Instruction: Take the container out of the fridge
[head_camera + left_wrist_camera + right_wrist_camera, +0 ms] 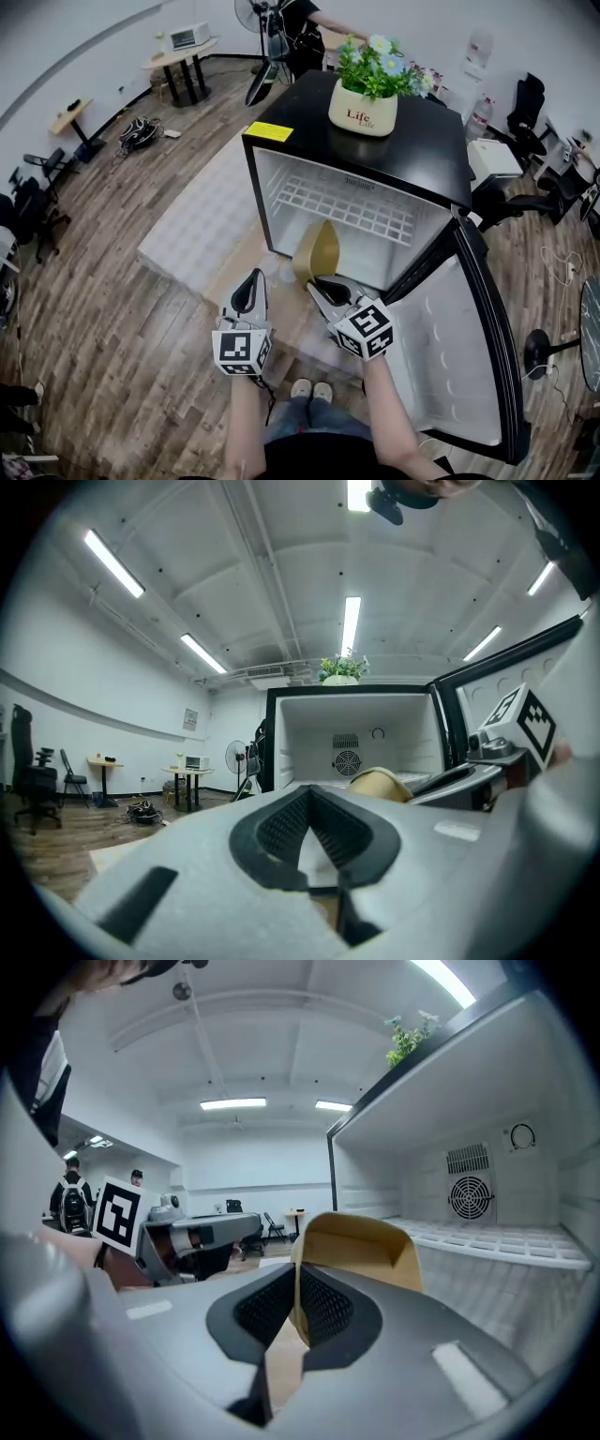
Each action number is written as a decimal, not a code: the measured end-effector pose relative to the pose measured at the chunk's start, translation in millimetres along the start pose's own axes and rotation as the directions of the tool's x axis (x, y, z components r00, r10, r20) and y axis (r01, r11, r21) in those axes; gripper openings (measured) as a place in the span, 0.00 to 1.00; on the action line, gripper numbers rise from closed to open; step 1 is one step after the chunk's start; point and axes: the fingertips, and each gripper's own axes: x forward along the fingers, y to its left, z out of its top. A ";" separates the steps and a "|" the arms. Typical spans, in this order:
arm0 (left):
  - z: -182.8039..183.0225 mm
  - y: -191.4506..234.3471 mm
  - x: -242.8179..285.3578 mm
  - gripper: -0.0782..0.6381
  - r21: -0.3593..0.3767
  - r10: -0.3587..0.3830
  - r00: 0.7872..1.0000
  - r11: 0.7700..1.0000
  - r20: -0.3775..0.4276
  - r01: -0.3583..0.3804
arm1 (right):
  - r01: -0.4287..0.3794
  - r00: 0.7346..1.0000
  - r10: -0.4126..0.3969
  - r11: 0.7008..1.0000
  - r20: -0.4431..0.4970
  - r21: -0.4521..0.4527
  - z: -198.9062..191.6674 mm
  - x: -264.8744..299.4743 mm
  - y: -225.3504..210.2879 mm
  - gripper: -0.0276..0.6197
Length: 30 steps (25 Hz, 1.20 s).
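Note:
The tan paper container hangs in front of the open black mini fridge, below its white wire shelf. My right gripper is shut on the container's thin near wall. In the right gripper view that wall runs straight between the pads, with the container rising beyond them. My left gripper hovers just left of the right one, shut and holding nothing. In the left gripper view the container shows past the jaws, in front of the fridge interior.
The fridge door stands swung open to my right. A potted plant sits on the fridge top. A pale rug lies on the wood floor at the left. Tables, a fan and chairs stand farther off.

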 end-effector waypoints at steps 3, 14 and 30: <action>6.8 2.2 -4.6 0.12 0.005 0.010 1.000 1.000 0.012 -0.010 | -0.026 0.997 0.026 1.000 0.073 -0.001 15.5 -5.9 11.6 0.08; 30.6 10.8 -16.5 0.12 0.036 0.034 0.998 0.999 0.053 -0.036 | 0.032 0.954 -0.036 0.999 0.297 0.018 61.6 -29.5 12.7 0.08; 40.8 16.0 -13.7 0.12 0.065 0.044 0.997 0.997 0.068 -0.048 | 0.200 0.892 -0.221 0.975 0.395 0.093 65.3 -49.2 -19.9 0.08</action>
